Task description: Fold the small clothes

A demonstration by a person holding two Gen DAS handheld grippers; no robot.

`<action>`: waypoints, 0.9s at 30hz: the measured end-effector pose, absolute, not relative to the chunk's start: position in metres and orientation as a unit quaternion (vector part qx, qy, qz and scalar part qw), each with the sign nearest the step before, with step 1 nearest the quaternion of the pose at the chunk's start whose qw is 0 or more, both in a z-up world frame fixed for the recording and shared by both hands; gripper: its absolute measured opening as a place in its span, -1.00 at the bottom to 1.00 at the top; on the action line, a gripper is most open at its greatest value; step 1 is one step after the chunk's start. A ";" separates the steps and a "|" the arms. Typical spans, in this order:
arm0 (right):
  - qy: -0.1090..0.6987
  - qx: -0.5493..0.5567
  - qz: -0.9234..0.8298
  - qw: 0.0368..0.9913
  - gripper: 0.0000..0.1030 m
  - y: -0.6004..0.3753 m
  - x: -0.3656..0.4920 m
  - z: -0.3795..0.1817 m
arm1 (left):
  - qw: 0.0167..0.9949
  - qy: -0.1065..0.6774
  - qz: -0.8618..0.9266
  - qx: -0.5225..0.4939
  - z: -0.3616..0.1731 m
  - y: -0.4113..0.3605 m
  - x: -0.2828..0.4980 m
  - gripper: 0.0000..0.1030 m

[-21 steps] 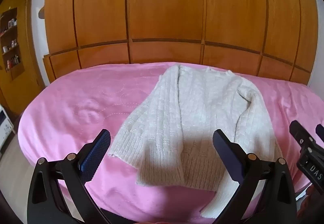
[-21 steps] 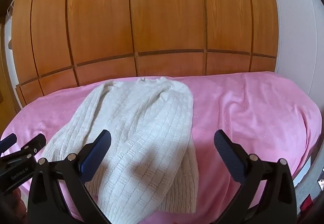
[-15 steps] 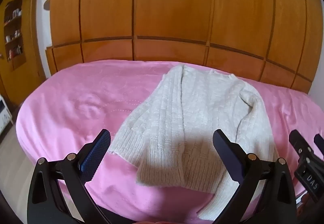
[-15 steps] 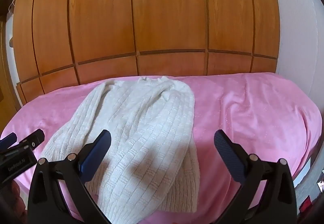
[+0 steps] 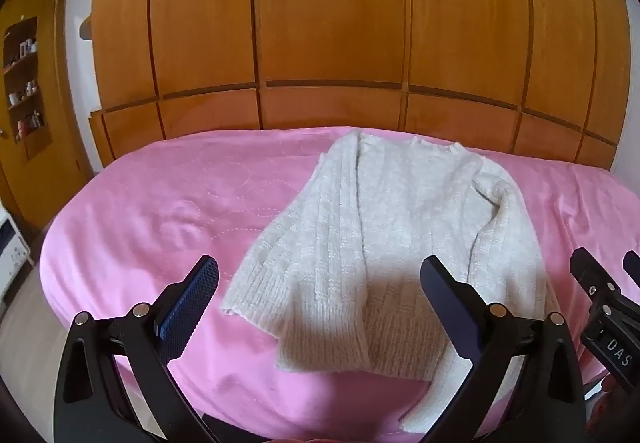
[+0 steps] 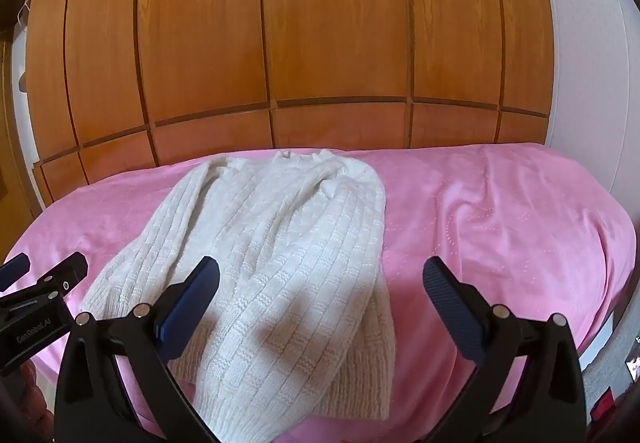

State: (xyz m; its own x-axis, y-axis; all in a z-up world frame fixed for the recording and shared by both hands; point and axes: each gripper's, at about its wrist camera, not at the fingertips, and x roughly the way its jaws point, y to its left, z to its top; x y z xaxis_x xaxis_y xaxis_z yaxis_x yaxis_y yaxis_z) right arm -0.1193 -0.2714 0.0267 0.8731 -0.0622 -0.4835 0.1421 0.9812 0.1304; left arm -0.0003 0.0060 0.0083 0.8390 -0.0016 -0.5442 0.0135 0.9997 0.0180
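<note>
A cream knitted sweater (image 5: 400, 227) lies on the pink bedspread (image 5: 168, 211) with both sleeves folded in over its body and its neck towards the wardrobe. In the right wrist view the same sweater (image 6: 280, 243) fills the left half of the bed. My left gripper (image 5: 320, 283) hovers open above the sweater's hem and holds nothing. My right gripper (image 6: 320, 283) also stands open and holds nothing, above the sweater's right edge. The right gripper (image 5: 608, 307) shows at the right edge of the left wrist view. The left gripper (image 6: 36, 295) shows at the left edge of the right wrist view.
A wooden wardrobe (image 5: 332, 23) stands right behind the bed. A shelf unit with small items (image 5: 24, 83) is at the far left. A white wall (image 6: 592, 43) rises on the right. Bare pink bedspread (image 6: 500, 211) lies to the right of the sweater.
Both grippers have shifted only slightly; the left wrist view has swung a little to the right. The sweater has not moved, and both grippers have stayed open.
</note>
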 end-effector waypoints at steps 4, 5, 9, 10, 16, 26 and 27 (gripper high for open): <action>0.250 0.085 -0.054 0.963 0.97 -0.272 -0.120 0.025 | 0.959 0.282 -0.001 0.008 0.009 0.009 0.000 0.94; 0.253 0.086 -0.053 0.962 0.97 -0.271 -0.117 0.025 | 0.959 0.283 -0.001 0.006 0.009 0.009 0.000 0.94; 0.256 0.090 -0.052 0.961 0.97 -0.274 -0.116 0.025 | 0.960 0.282 -0.001 0.007 0.007 0.009 -0.001 0.94; 0.256 0.091 -0.052 0.961 0.97 -0.274 -0.117 0.025 | 0.959 0.282 -0.001 0.008 0.007 0.009 -0.001 0.94; 0.258 0.090 -0.050 0.961 0.97 -0.272 -0.116 0.024 | 0.958 0.287 -0.003 0.006 0.003 0.010 -0.001 0.94; 0.260 0.090 -0.051 0.960 0.97 -0.272 -0.116 0.023 | 0.957 0.289 -0.001 0.005 0.003 0.009 -0.001 0.94; 0.261 0.090 -0.052 0.960 0.97 -0.272 -0.116 0.023 | 0.957 0.289 -0.001 0.005 0.003 0.009 -0.001 0.94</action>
State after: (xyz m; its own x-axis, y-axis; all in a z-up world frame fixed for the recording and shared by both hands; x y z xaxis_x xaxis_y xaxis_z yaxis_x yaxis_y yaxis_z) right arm -0.1162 -0.2716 0.0230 0.8589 -0.0518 -0.5095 0.1460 0.9783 0.1466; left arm -0.0007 0.0086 0.0032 0.8332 0.0007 -0.5529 0.0054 0.9999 0.0094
